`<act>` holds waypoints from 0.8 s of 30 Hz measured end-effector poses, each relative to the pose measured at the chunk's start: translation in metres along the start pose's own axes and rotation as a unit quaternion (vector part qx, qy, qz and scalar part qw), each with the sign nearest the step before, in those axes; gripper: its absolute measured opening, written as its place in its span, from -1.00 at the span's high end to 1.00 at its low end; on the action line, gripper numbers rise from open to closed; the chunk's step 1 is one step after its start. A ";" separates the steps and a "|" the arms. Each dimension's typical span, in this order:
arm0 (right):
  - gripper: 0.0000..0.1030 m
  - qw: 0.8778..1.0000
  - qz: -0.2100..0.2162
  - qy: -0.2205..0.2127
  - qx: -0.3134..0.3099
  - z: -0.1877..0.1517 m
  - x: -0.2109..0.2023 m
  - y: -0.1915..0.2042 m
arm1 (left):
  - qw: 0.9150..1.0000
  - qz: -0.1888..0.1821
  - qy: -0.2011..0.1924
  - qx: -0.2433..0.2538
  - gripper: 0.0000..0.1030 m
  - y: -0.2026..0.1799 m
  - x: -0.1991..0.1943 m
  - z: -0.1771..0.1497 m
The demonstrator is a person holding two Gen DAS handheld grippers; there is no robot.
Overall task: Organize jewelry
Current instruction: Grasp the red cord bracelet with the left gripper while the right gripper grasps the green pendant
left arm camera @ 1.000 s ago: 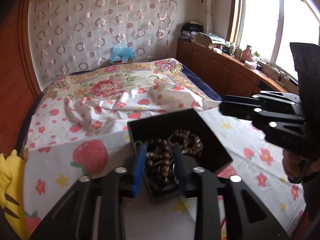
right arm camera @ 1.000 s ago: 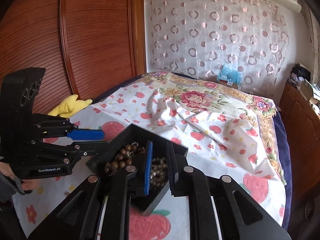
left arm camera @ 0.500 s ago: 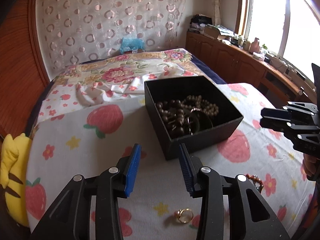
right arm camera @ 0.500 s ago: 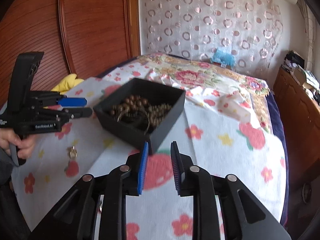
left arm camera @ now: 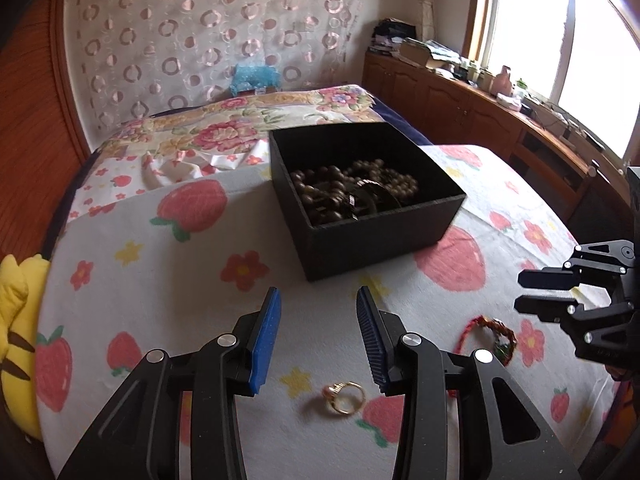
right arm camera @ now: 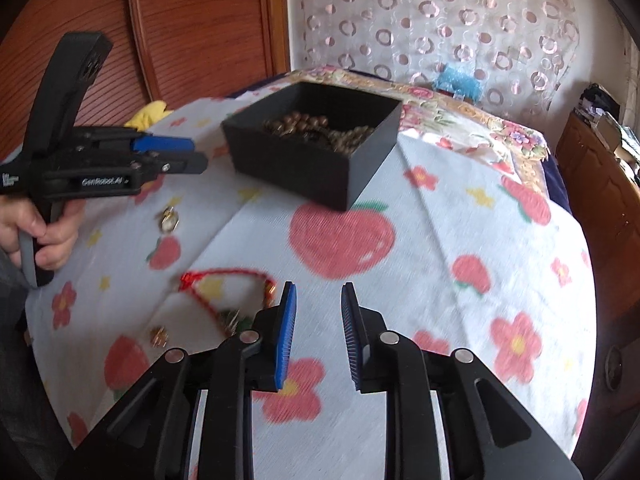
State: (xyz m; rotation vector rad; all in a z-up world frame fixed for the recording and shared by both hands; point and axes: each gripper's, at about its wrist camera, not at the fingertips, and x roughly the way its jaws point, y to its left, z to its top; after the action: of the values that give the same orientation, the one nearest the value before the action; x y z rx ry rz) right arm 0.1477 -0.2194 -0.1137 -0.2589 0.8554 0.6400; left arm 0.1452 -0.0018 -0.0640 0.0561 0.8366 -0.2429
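A black open box (left arm camera: 384, 248) (right arm camera: 308, 168) holds brown bead bracelets (left arm camera: 352, 188) (right arm camera: 316, 128) on a strawberry-print cloth. My left gripper (left arm camera: 318, 316) is open and empty, short of the box. A gold ring (left arm camera: 344, 396) (right arm camera: 169, 219) lies on the cloth just beneath and before its fingers. A red cord bracelet (left arm camera: 490, 334) (right arm camera: 224, 284) lies to its right. My right gripper (right arm camera: 316, 320) is open and empty, with the red bracelet just left of its left finger. A small gold piece (right arm camera: 159, 337) lies nearer me.
The cloth covers a round table (right arm camera: 500, 248) whose edge curves off at right. A bed with floral covers (left arm camera: 224, 136) stands behind. A yellow plush (left arm camera: 16, 344) sits at the left. Wooden cabinets (left arm camera: 472, 108) run under the window.
Both grippers have drawn back from the box and opened wider. The beads stay in the box. The ring and red bracelet have come into view.
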 end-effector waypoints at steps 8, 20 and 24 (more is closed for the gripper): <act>0.48 1.000 0.000 0.018 -0.019 -0.009 0.004 0.015 | 1.000 -0.024 0.014 0.014 0.28 -0.020 0.002 -0.009; 0.48 1.000 -0.016 0.009 0.006 -0.008 -0.005 -0.001 | 0.996 -0.068 0.040 0.050 0.28 -0.057 0.010 -0.020; 0.48 1.000 -0.021 0.002 0.012 -0.007 -0.008 -0.005 | 0.994 -0.078 0.050 0.064 0.28 -0.067 0.016 -0.022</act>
State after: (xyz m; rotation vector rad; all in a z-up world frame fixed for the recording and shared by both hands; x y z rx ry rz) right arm 0.1430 -0.2296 -0.1123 -0.2571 0.8589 0.5895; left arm 0.1236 -0.0664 -0.0879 0.1239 0.9248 -0.4434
